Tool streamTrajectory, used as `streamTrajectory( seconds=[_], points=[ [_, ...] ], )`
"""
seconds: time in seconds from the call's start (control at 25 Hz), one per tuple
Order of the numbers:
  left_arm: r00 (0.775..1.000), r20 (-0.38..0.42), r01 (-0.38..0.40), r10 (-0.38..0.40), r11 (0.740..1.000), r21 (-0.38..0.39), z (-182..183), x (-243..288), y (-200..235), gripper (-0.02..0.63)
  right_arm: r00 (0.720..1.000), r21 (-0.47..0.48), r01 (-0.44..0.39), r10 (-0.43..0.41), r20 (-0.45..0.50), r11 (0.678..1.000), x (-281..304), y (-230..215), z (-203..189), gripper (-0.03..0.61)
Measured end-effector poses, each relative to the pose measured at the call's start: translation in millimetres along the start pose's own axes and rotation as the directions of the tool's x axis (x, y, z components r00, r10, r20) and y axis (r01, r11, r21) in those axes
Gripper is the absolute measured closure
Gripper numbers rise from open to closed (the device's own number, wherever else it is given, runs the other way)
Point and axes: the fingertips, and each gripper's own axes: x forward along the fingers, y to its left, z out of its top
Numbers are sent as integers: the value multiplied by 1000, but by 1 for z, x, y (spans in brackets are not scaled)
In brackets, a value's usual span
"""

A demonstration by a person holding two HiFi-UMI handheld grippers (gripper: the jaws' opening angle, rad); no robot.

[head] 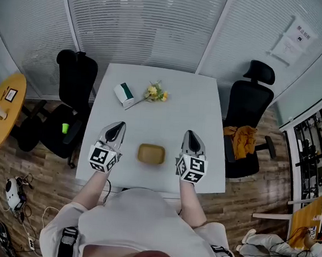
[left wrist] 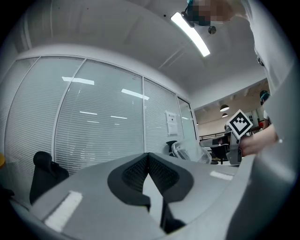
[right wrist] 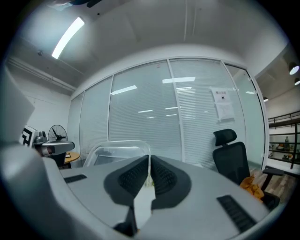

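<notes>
Tan dish [head: 151, 153] between left gripper [head: 116, 131], right gripper [head: 191, 137] — touching neither; jaws together.

container [head: 151, 153] | tan, rounded rectangle | flat on white table [head: 167, 114] | near front edge

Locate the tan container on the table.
Head view: the tan container sits near the front edge of the white table, midway between the left gripper and the right gripper, touching neither.
</notes>
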Motion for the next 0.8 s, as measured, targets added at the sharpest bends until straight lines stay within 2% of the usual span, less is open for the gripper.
streamTrajectory(
  seconds=[0.36, 0.8],
  points=[
    [999, 42, -17, 17, 1000, -6, 14, 4, 11, 604, 1000, -13, -10, 10, 20, 1000, 7, 11, 9, 558],
    [999, 38, -19, 20, 1000, -11, 9, 5, 13, 604, 1000, -9, -10, 10, 9, 1000, 11, 15, 5, 558]
  ],
)
